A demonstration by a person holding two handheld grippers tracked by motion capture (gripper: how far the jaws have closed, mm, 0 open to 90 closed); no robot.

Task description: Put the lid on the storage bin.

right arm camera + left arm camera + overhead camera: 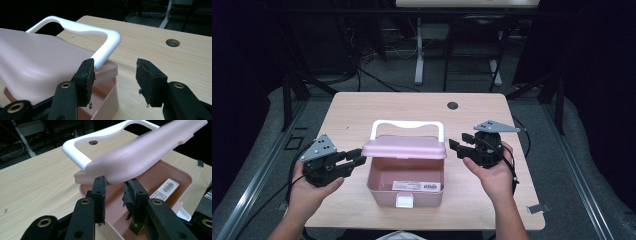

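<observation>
High view: label [416, 186] inside box [377, 187].

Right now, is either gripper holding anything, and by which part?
The left gripper holds the pink lid up by its left edge, above the box. The right gripper stands open beside the lid, holding nothing.

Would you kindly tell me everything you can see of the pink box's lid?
The lid is matte pale pink, plastic by its look, with rounded edges and a white loop handle along its far side. It is raised, propped tilted over the open pink box, whose inside shows beneath. The left hand-held gripper has the lid's left edge between its pads. The right hand-held gripper stands open at the right end, one pad close against the handle's corner.
</observation>
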